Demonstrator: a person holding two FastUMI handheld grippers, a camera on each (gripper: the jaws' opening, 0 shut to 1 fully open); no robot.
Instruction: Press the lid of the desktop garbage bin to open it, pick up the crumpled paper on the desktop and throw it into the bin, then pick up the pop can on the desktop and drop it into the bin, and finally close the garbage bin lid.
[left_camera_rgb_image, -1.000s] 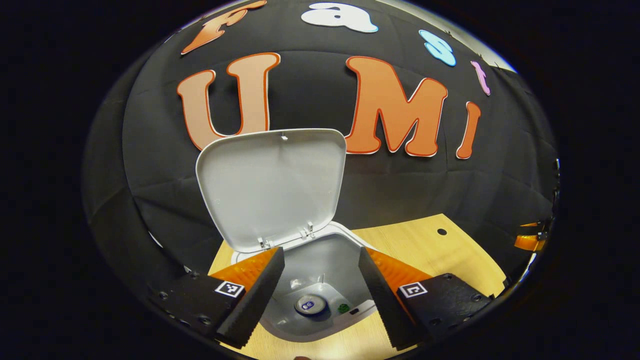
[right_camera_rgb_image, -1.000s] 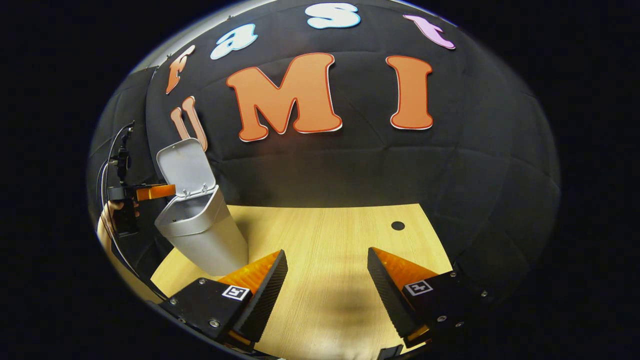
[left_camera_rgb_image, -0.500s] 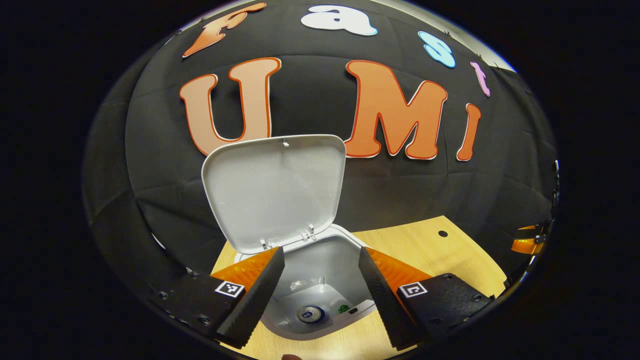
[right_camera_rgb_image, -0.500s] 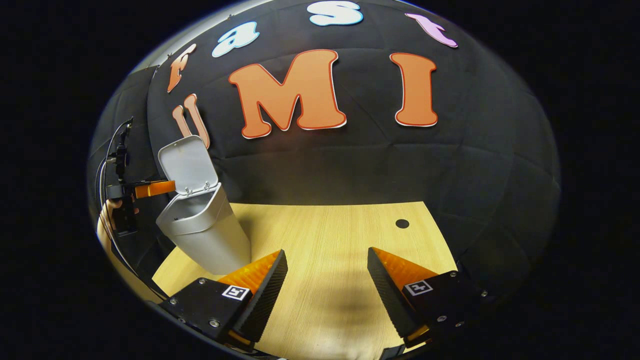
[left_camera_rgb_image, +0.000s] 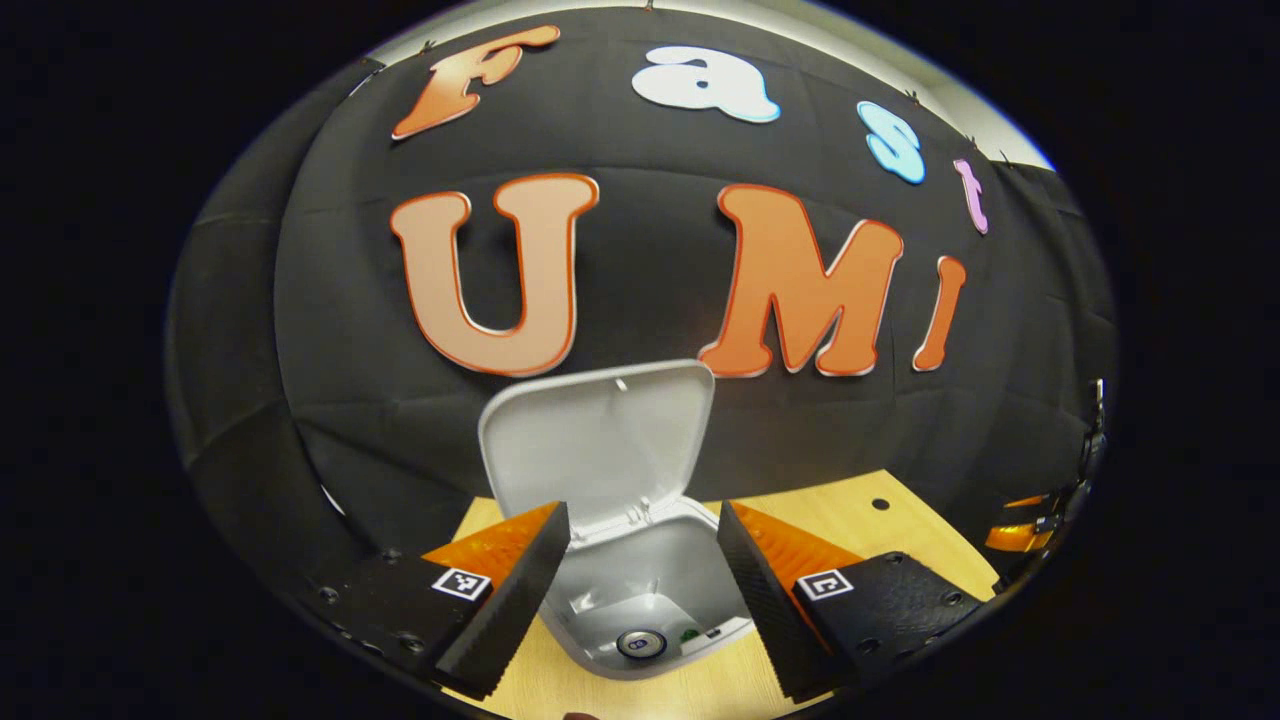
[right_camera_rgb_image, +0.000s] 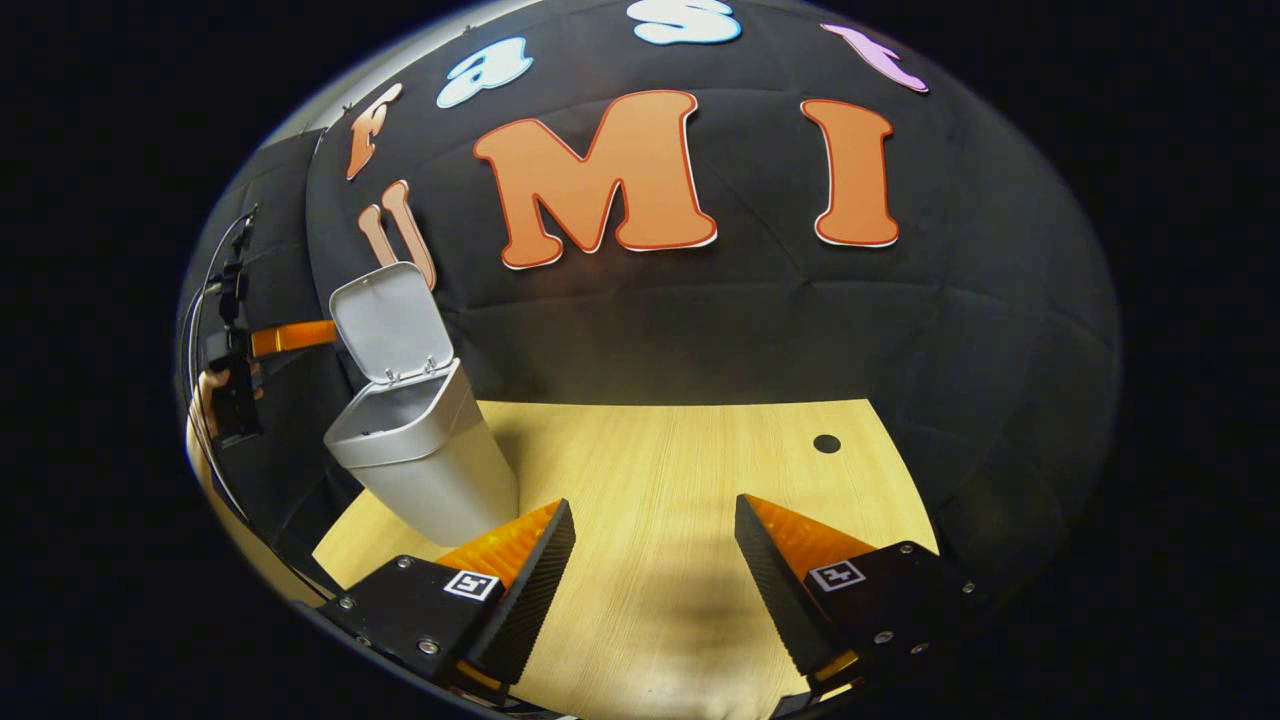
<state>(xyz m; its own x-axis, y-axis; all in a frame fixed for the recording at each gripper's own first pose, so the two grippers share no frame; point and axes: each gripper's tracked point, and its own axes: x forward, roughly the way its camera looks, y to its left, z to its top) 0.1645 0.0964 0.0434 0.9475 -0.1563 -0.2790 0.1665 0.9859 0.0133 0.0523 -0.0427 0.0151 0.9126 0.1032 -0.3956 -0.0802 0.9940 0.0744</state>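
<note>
- Two fingers of my left tool (left_camera_rgb_image: 640, 590) stand spread wide in the left gripper view, released and grasping nothing, above the open mouth of the garbage bin (left_camera_rgb_image: 690, 570).
- The bin's lid (left_camera_rgb_image: 600, 445) stands raised and upright at its far side, hinged behind the opening.
- The pop can (left_camera_rgb_image: 641, 643) lies at the bottom inside the bin, its top end facing up; a small green spot sits just beside it, too small for me to tell what it is.
- The bin stands near the far left corner of the bench (left_camera_rgb_image: 850, 520); my right tool (left_camera_rgb_image: 1020, 535) shows by the bench's right edge.
- In the right gripper view my right tool (right_camera_rgb_image: 655, 590) is also released, fingers apart over bare wood at the near side of the bench (right_camera_rgb_image: 680, 470).
- There the garbage bin (right_camera_rgb_image: 430, 470) sits at the far left corner, lid (right_camera_rgb_image: 388, 322) up, with my left tool (right_camera_rgb_image: 290, 338) raised behind it and a hand (right_camera_rgb_image: 215, 385) holding it.
- A dark round hole (right_camera_rgb_image: 826, 443) marks the bench near its far right corner.
</note>
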